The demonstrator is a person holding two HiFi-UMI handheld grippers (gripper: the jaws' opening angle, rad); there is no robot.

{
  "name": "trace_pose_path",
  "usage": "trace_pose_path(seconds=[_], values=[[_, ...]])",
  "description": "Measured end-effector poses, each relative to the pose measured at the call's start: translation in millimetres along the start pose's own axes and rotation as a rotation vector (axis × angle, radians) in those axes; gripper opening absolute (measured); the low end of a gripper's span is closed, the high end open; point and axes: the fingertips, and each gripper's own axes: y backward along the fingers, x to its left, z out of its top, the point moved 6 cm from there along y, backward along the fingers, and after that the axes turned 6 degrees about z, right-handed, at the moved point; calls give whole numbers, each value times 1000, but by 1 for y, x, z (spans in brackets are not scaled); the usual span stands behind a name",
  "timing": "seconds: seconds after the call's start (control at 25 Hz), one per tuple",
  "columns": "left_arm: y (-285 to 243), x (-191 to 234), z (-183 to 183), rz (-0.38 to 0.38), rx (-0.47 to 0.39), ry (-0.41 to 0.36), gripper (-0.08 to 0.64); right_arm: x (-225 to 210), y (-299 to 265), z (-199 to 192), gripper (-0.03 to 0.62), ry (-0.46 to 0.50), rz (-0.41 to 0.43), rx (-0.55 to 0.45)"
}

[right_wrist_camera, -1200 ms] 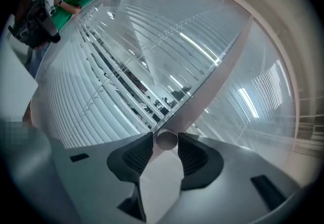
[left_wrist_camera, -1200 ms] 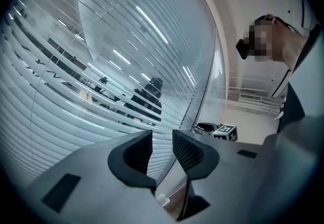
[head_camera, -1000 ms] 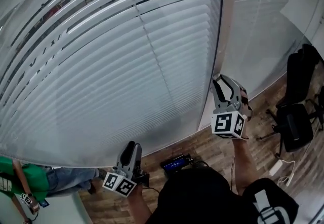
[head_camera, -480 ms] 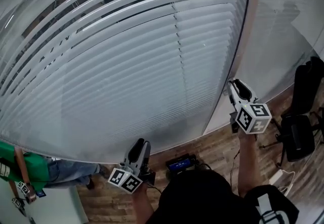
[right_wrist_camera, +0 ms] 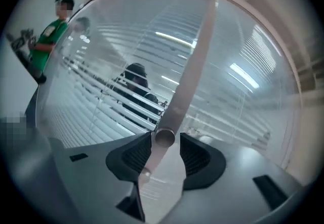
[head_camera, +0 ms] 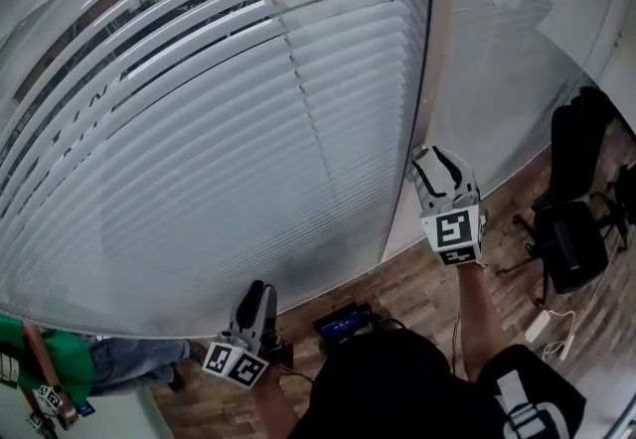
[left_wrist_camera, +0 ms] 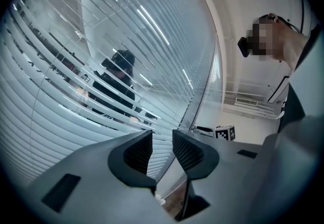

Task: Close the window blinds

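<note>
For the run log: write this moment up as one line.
right gripper: jaws just opening, wand between, unclamped | left gripper: open, empty | blinds: gapped at top, shut lower down

Camera rundown from my end: the head cam sits above the person's head and tips steeply down. It gives me the blinds [head_camera: 199,159] from close up, with the left gripper [head_camera: 255,296] and right gripper [head_camera: 435,159] low in frame. Each gripper cam rides behind its own jaws and looks roughly level into the blinds, very near them. The right one's jaws have just been opening, with the wand [right_wrist_camera: 188,71] end between them, right by the lens. All three views share the blinds. The left gripper cam also catches the right gripper's marker cube [left_wrist_camera: 225,132]. A person in green [right_wrist_camera: 50,33] shows in both the right gripper and head views.
</note>
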Motion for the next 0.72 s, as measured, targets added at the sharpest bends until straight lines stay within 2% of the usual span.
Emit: trace_pose_path(seconds=[0.08,0.16,0.28,0.36,0.44,0.72], values=[[-1,-1,-1,-3,4,1,133,4,-3,3,161,144,-19,33],[-2,-2,-3,-4,5,1,134,5,-7,4,161,225,-34,58],[-3,-1,-4,-2,4,-1,134,2,-9,2,150,270,-61,83],[-1,1,-2,4,0,-2,133,1,-9,2,132,242,-64,86],[2,3,-1,10,-5,-4,134,-1,-8,2,130,140,-46,69],[2,2,1,10,-10,-6,133,-15,-7,-8,129,-415,71,-53]])
